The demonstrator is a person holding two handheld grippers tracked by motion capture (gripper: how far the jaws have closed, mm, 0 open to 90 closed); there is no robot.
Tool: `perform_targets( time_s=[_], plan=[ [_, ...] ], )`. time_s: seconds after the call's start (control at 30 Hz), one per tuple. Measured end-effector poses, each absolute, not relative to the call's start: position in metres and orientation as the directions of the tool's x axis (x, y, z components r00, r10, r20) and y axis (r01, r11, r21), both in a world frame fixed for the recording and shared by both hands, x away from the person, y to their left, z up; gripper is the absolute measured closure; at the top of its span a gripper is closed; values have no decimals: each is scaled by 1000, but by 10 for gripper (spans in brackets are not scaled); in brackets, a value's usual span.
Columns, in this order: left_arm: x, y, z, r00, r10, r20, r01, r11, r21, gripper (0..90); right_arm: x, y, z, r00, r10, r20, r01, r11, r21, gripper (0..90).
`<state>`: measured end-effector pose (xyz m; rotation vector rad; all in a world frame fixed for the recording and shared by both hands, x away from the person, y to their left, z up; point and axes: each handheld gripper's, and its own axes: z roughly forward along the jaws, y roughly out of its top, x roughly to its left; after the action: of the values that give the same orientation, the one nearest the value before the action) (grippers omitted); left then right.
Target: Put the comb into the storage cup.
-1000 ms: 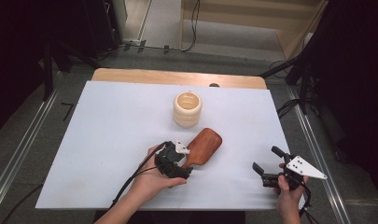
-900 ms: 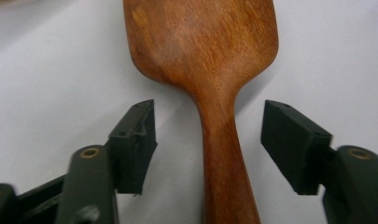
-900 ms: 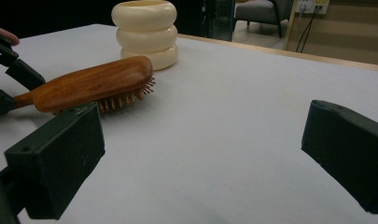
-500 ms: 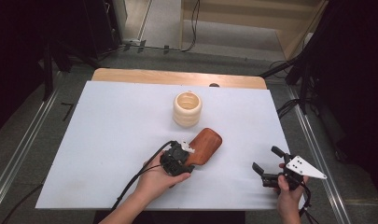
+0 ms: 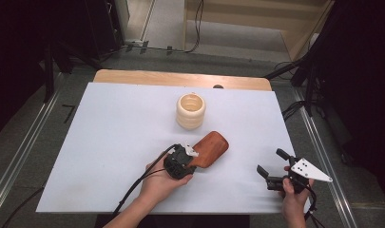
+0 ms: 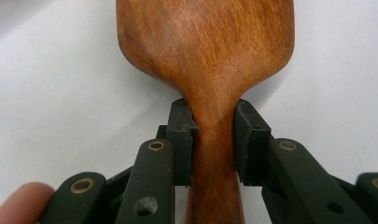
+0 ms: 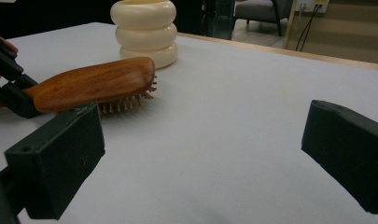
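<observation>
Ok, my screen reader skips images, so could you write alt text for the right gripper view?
A wooden hairbrush lies bristles down on a white table, its handle clamped by the left gripper. Behind stands a cream ribbed holder.

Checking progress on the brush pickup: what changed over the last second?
The left gripper slid forward along the wooden hairbrush toward its head; its jaws now clamp the neck. Brush, cream ringed holder and the open right gripper kept their places.

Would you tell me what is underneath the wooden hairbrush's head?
Wooden bristles point down from the hairbrush toward the white table. Whether their tips touch it is unclear; the left gripper clamps the handle.
</observation>
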<state>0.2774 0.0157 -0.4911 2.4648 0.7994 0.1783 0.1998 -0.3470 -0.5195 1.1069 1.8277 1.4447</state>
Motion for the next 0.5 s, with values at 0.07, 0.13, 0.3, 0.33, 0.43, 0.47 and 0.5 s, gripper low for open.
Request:
perform_targets(
  time_s=[0.07, 0.13, 0.3, 0.33, 0.43, 0.47, 0.5],
  plan=[
    [279, 19, -492, 817, 573, -60, 508, -667, 545, 722, 200, -347, -519, -504, 861, 68, 264, 78, 961, 0],
    [278, 20, -492, 818, 572, -58, 505, -666, 550, 724, 200, -347, -519, -504, 861, 68, 264, 78, 961, 0],
    [276, 22, -494, 820, 569, -54, 493, -656, 571, 724, 199, -348, -519, -501, 863, 67, 260, 77, 962, 0],
    [276, 22, -494, 819, 571, -58, 495, -651, 576, 724, 199, -348, -518, -499, 864, 67, 261, 76, 962, 0],
    [276, 24, -494, 821, 569, -57, 487, -643, 592, 724, 199, -348, -517, -502, 862, 75, 272, 75, 959, 0],
    [275, 25, -494, 817, 574, -58, 486, -631, 605, 724, 199, -348, -517, -502, 862, 75, 272, 75, 959, 0],
    [275, 26, -494, 816, 575, -58, 481, -620, 620, 724, 199, -348, -516, -502, 861, 83, 282, 73, 956, 0]
  ],
)
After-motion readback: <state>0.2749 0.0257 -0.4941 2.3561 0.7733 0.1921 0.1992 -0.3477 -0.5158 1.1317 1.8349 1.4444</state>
